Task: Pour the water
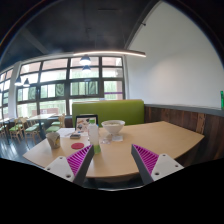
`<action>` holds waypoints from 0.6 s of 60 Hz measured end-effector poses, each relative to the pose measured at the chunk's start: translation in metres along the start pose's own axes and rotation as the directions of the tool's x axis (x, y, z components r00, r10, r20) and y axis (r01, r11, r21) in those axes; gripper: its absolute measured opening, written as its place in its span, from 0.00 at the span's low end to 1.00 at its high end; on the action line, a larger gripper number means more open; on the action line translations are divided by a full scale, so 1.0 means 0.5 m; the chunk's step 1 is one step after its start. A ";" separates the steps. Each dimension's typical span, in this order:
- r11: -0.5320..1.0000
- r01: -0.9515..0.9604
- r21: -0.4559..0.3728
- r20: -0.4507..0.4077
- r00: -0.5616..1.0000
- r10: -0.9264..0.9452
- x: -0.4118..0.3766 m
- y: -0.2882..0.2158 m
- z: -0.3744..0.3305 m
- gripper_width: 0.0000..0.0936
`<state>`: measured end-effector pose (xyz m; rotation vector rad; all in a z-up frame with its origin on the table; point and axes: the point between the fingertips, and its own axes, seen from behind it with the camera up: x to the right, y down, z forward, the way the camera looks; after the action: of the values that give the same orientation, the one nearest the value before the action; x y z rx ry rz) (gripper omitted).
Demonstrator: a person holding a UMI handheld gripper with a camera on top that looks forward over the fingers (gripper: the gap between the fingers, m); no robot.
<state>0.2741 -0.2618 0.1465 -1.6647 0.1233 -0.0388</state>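
Interior seen along the jaws (112, 160), from largest element to smallest. One white wall (180, 70) rises beyond the right finger; one bank of windows (60, 85) fills the far side beyond the left finger, with what may be chairs and tables below it, too small to make out. One green bench (108, 110) runs behind the counter. One light wooden counter (150, 138) extends ahead of the jaws; its near edge is cut off behind the fingers. One white bowl (113, 127) stands on the counter, well beyond the jaws and roughly in line with the gap between them. One clear cup (94, 131) stands just left of the bowl. A cluster of small vessels (60, 137) lies beyond the left finger; their number and kind cannot be resolved, and which one holds water cannot be told. The jaws stand apart, with two magenta pads (80, 157) facing inward and nothing between them.
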 end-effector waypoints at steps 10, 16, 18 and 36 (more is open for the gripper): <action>1.000 0.002 -0.004 -0.026 1.000 -0.002 0.007 -0.003 -0.002 0.89; 1.000 -0.013 -0.013 -0.020 1.000 0.012 0.009 0.005 0.020 0.88; 1.000 -0.014 -0.017 -0.018 1.000 0.013 -0.003 0.012 0.022 0.88; 0.997 0.078 0.024 0.093 0.992 -0.080 -0.167 0.055 0.208 0.88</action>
<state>0.1998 -0.1525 0.1131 -1.6476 -0.0145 -0.0210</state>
